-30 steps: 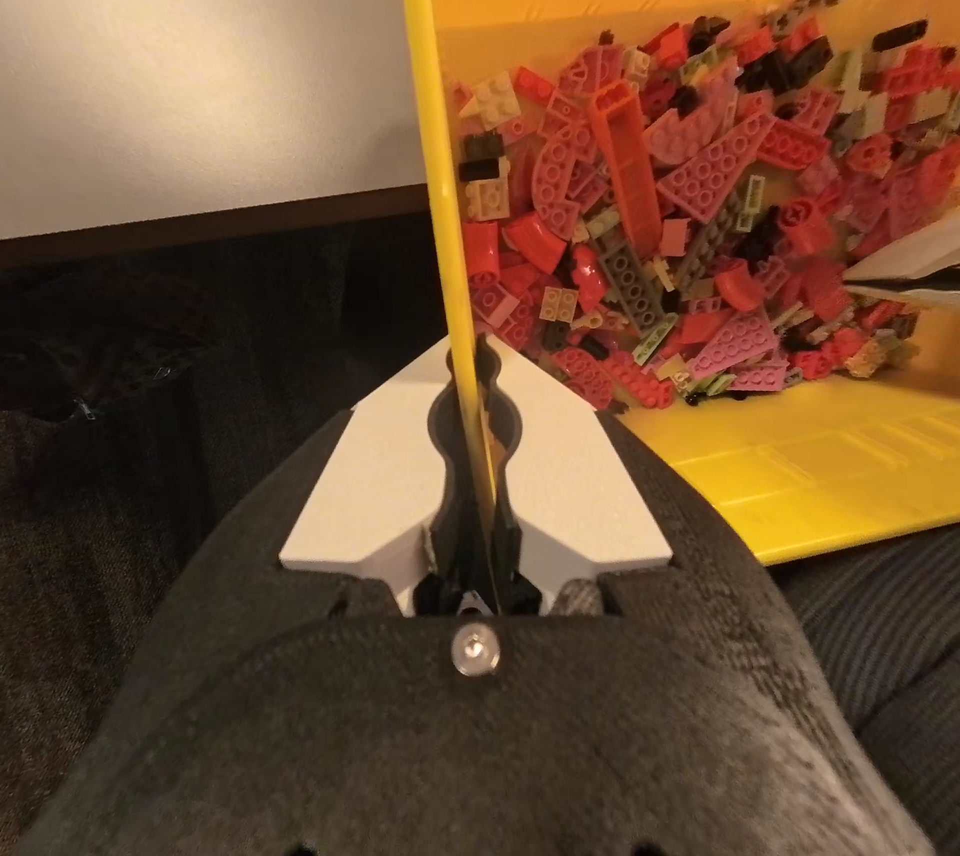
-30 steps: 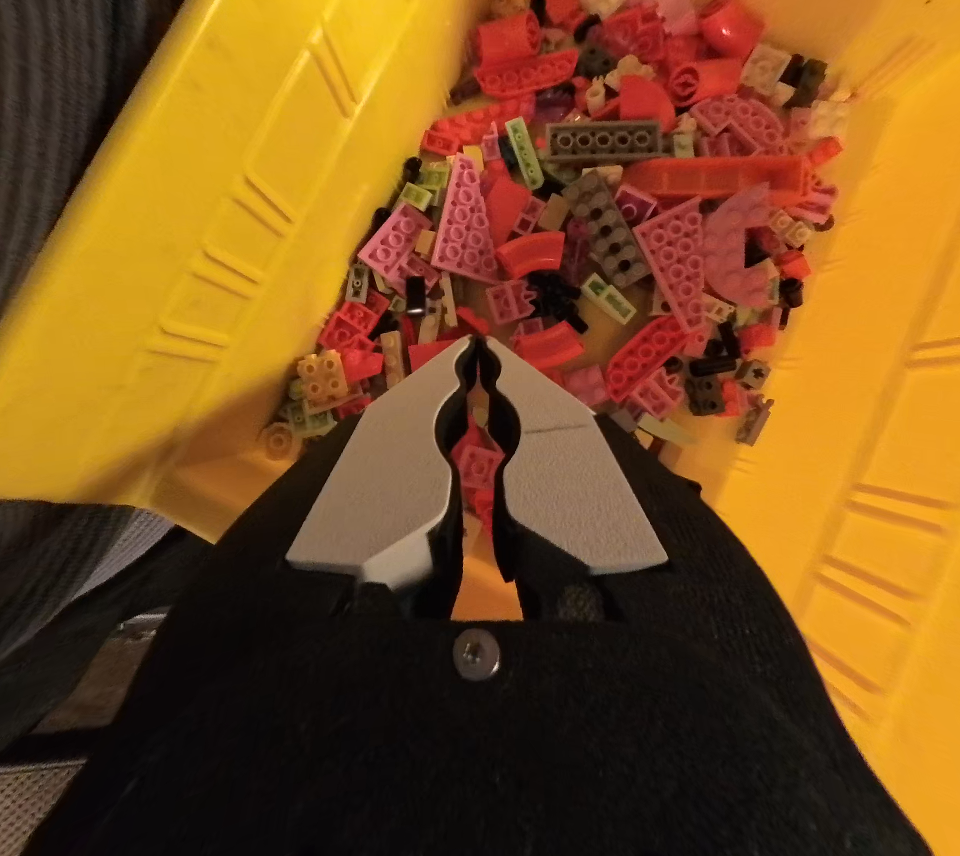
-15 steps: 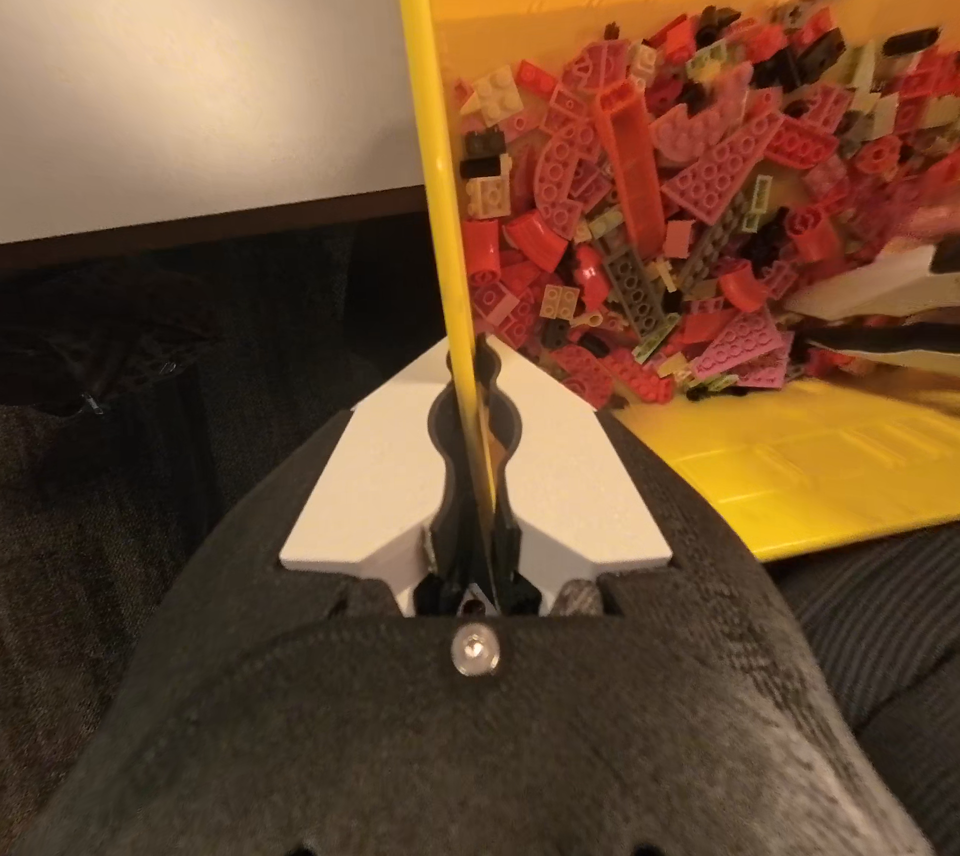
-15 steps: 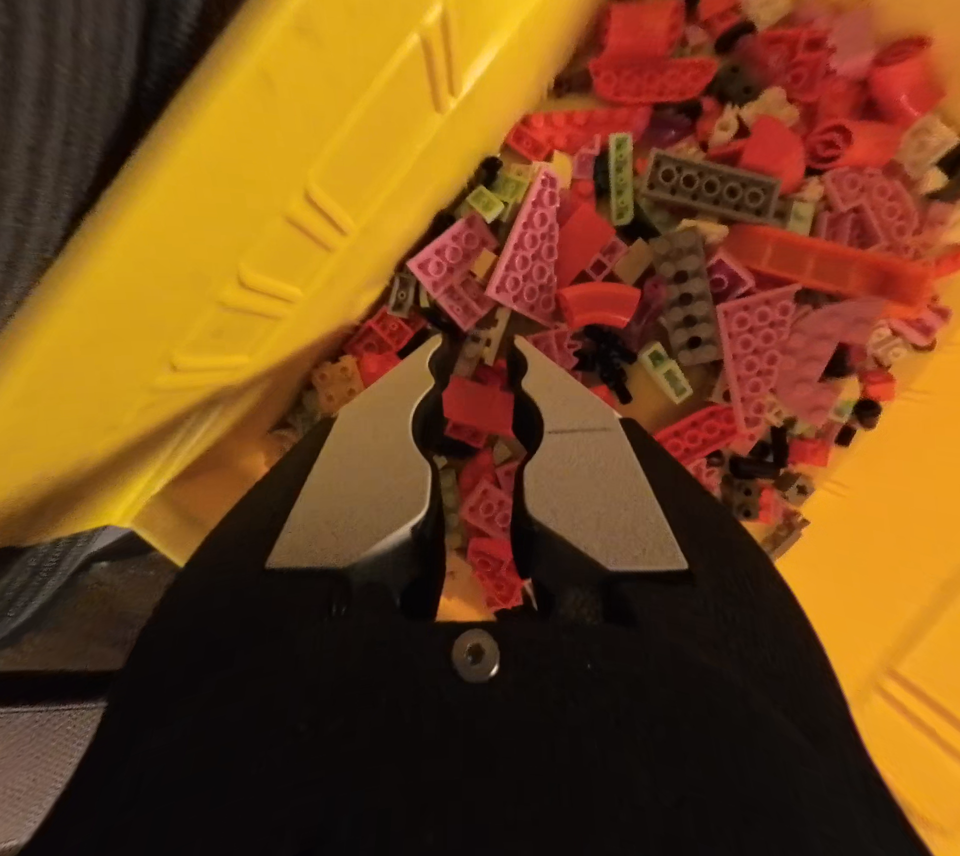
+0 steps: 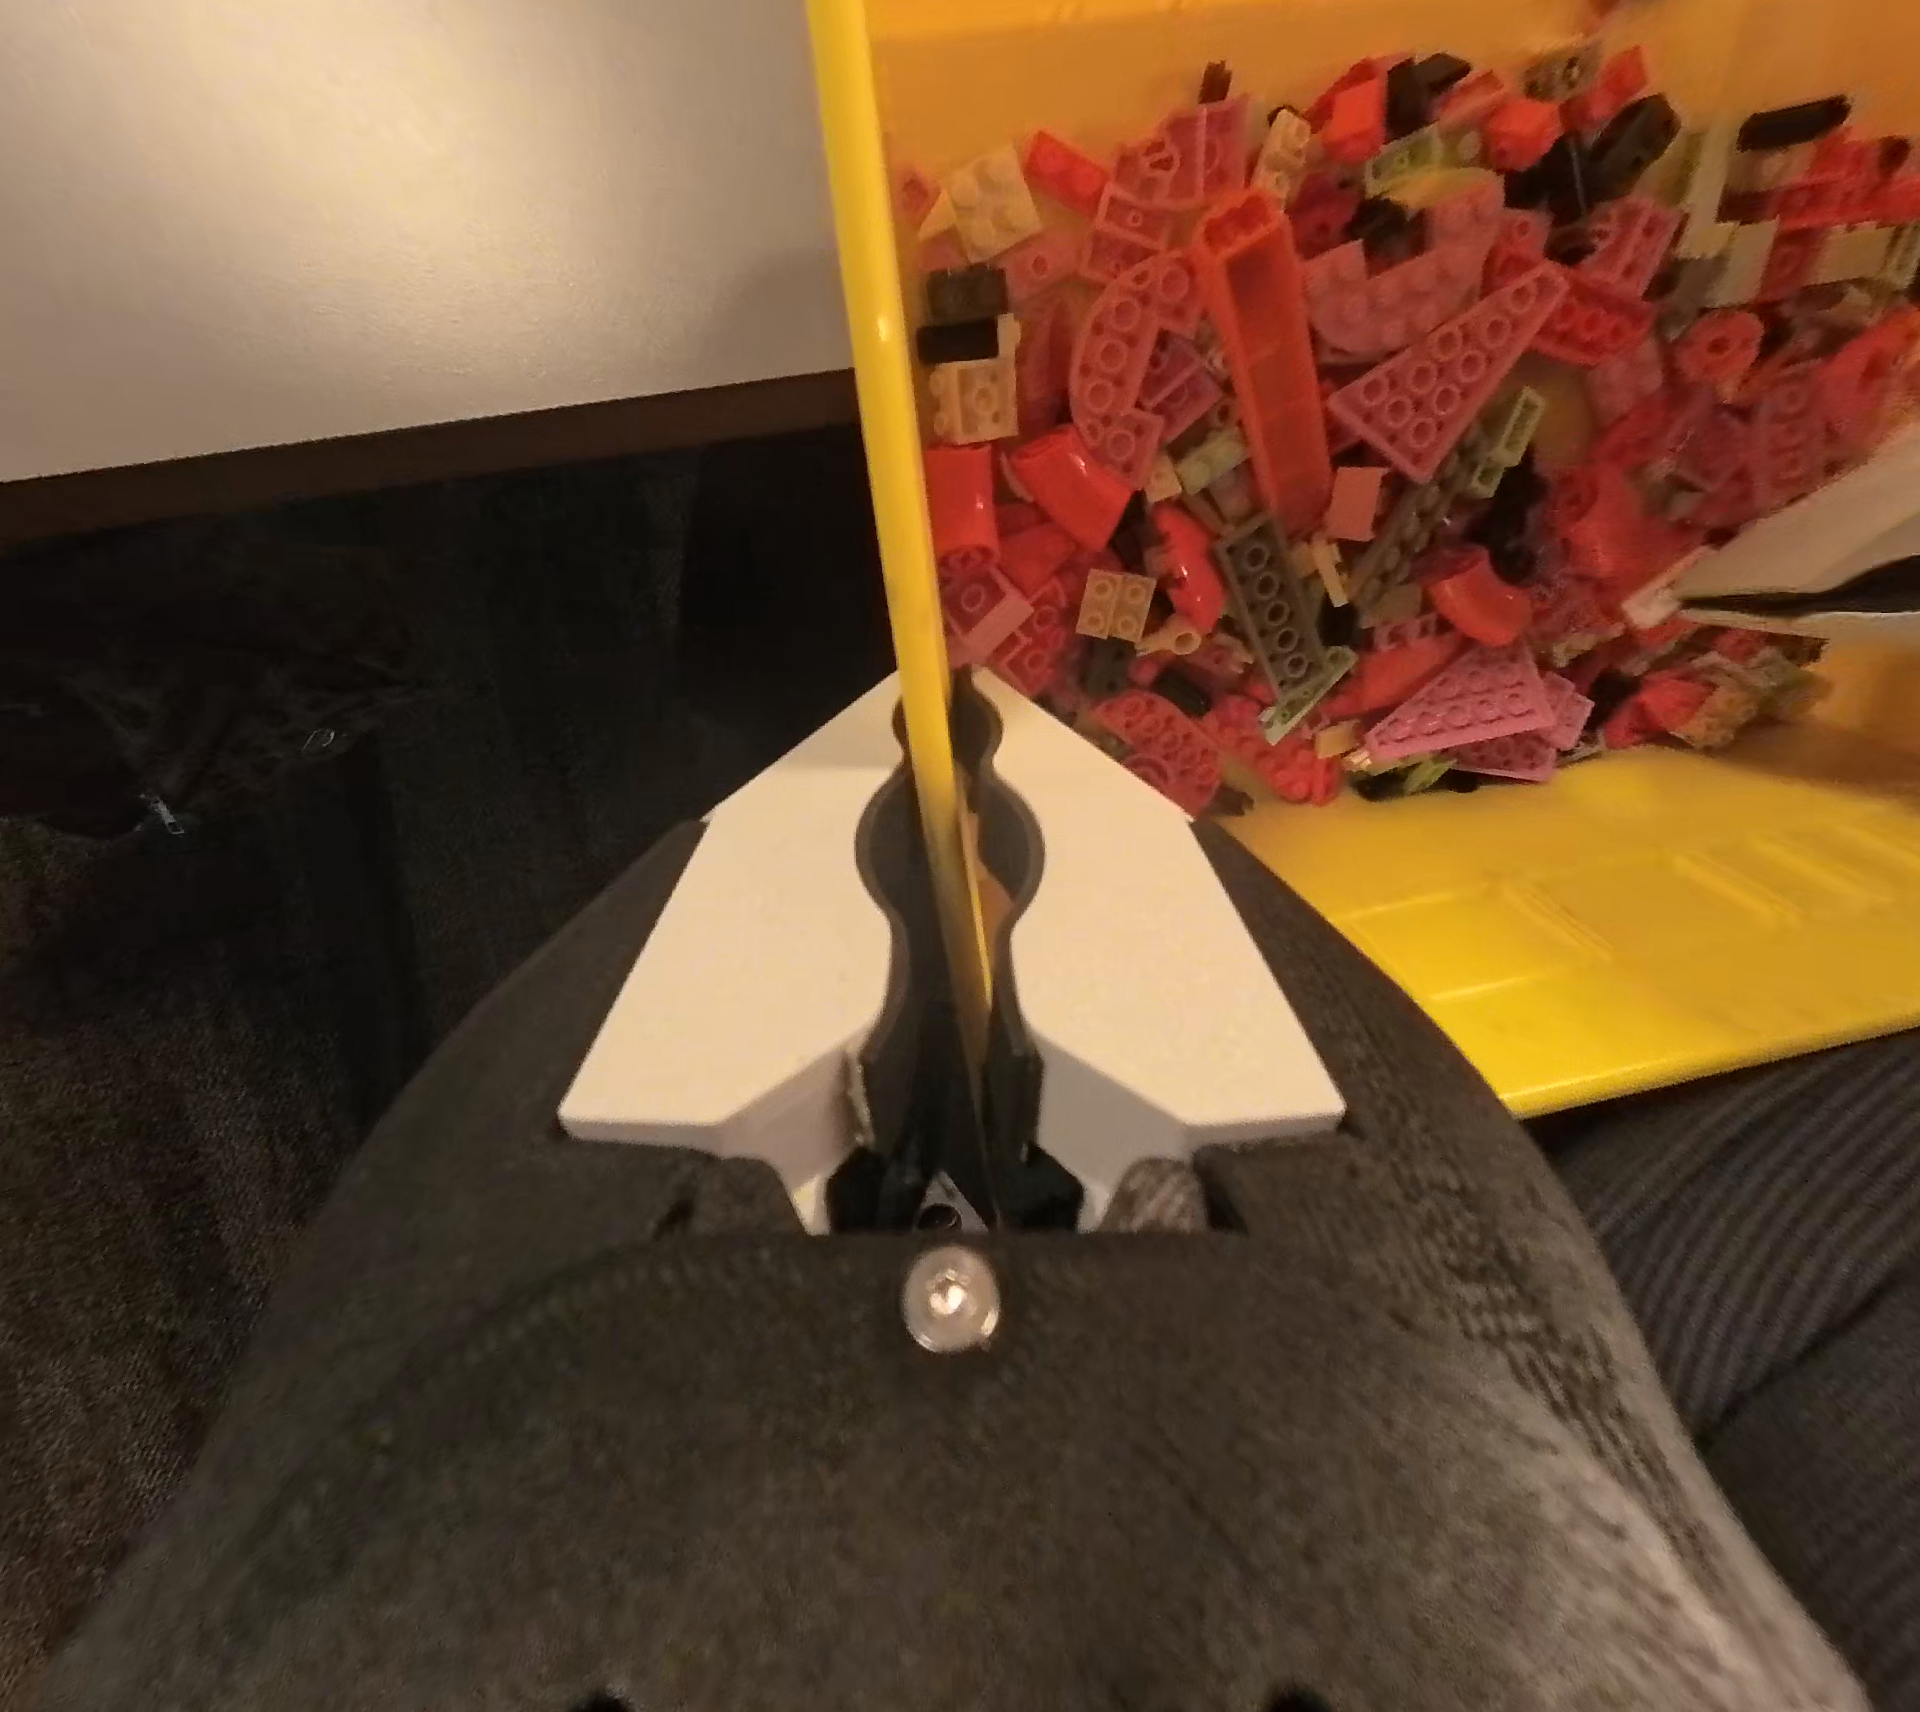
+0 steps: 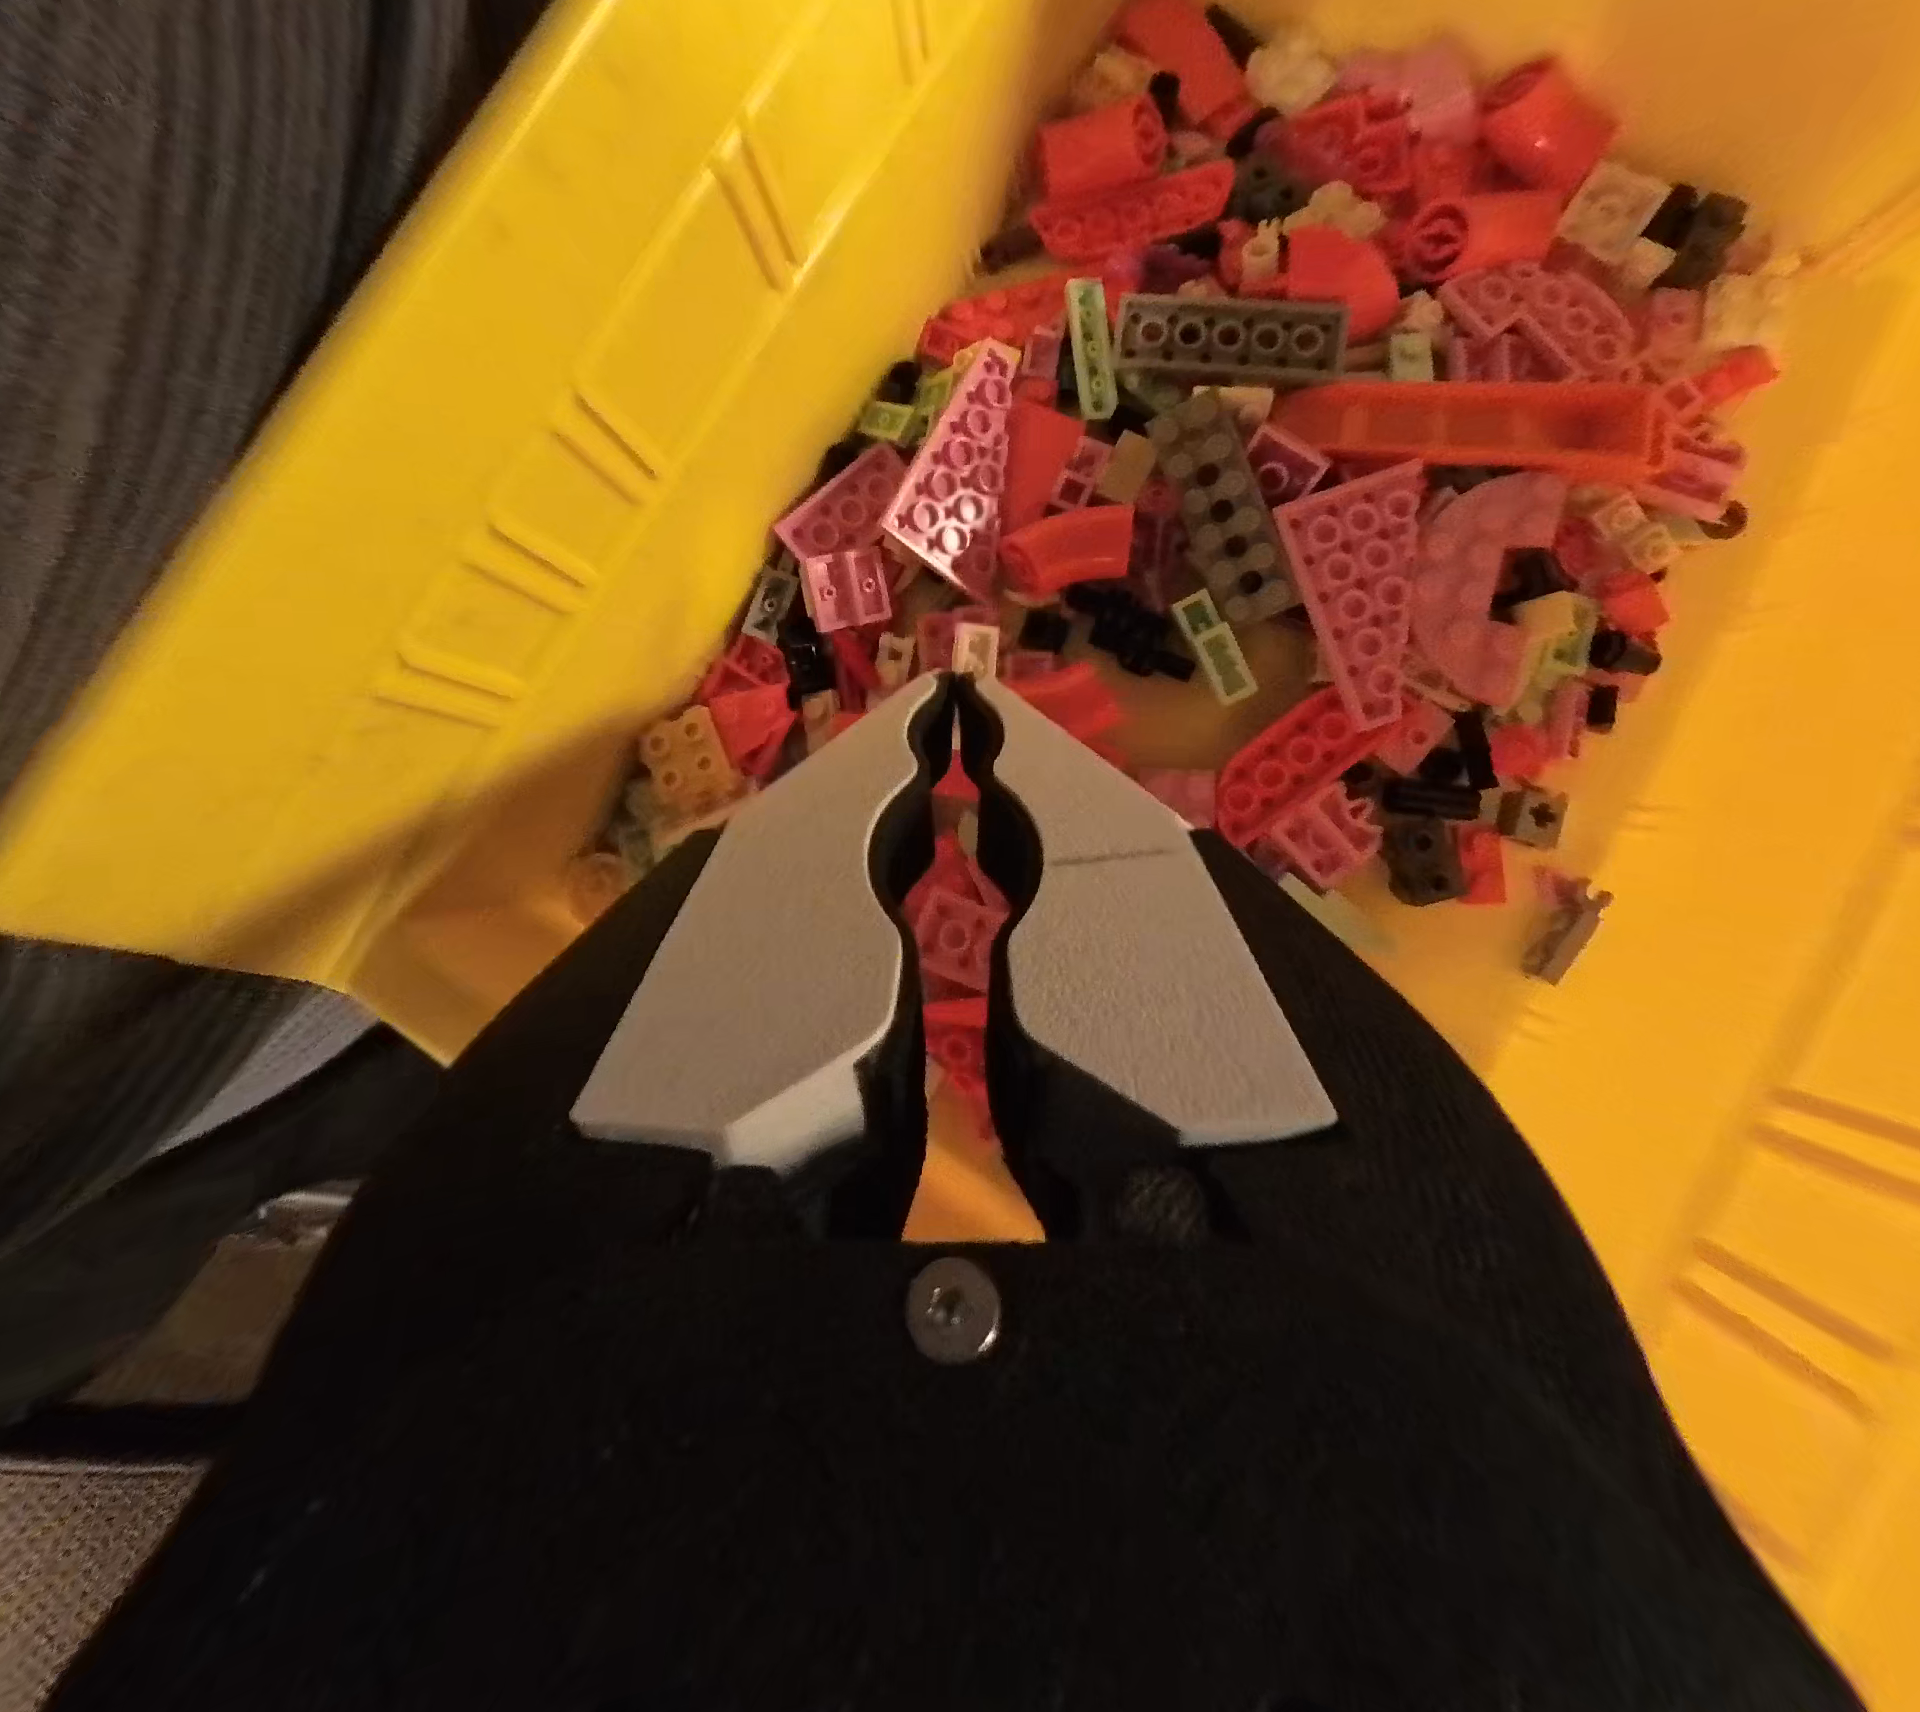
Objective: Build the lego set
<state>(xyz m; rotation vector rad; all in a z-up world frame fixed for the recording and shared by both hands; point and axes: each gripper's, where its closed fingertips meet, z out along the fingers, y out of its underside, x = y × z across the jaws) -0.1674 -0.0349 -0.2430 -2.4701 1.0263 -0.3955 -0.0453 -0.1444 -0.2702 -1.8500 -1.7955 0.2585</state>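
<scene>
Both jaws closed, one on the bin wall, one over the bricks.

My left gripper (image 5: pixel 940 727) is clamped on the thin edge of the yellow bin (image 5: pixel 1558 924), both pads pressed to its wall, tipping it my way. My right gripper (image 6: pixel 954 694) sits tips together inside the bin, just above the near edge of the brick pile (image 6: pixel 1299 467); nothing shows between its tips. Bricks are heaped toward the far corner. A dark sofa (image 5: pixel 312 727) lies left, a pale wall (image 5: pixel 364 104) beyond. No brick lifted out.
</scene>
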